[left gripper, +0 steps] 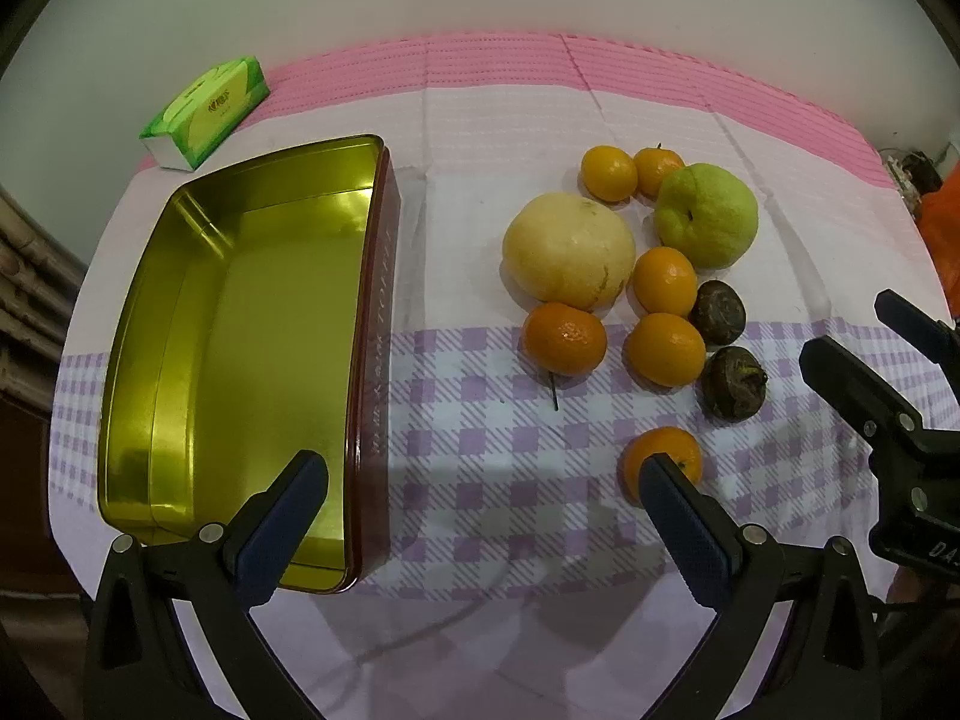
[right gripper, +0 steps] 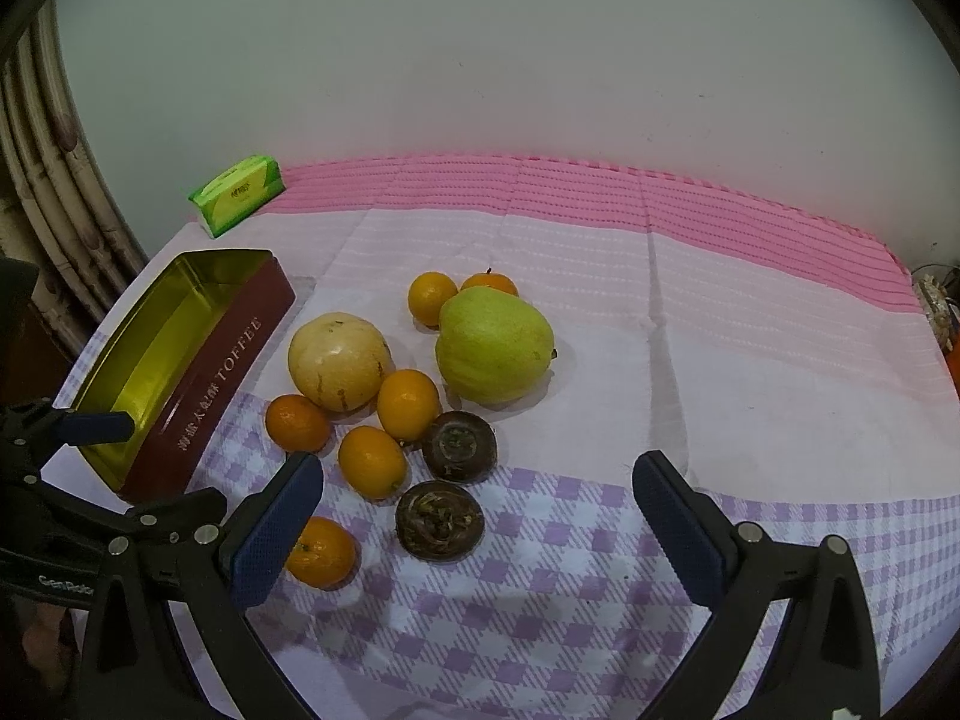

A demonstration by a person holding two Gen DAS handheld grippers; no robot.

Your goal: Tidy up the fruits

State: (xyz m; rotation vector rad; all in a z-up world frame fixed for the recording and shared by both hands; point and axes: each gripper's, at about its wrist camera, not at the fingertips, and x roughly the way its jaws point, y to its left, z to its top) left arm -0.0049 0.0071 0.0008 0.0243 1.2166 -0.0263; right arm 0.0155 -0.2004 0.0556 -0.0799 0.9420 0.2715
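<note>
Pale wall backs a table spread with a cloth, pink at the far edge, white in the middle and lilac check nearest. On its left side stands the open toffee tin, gold inside and empty, probably set there to receive the fruit. Right of it, well apart from the tin, the fruit lies in one loose cluster: a yellow melon-like fruit and a green guava are the biggest, with small oranges packed around them, two dark brown round fruits at the near right, and one orange alone nearest the grippers. A green tissue pack sits at the far left corner. The left gripper and the right gripper both hover spread wide, holding nothing; nothing has been sorted yet.
</note>
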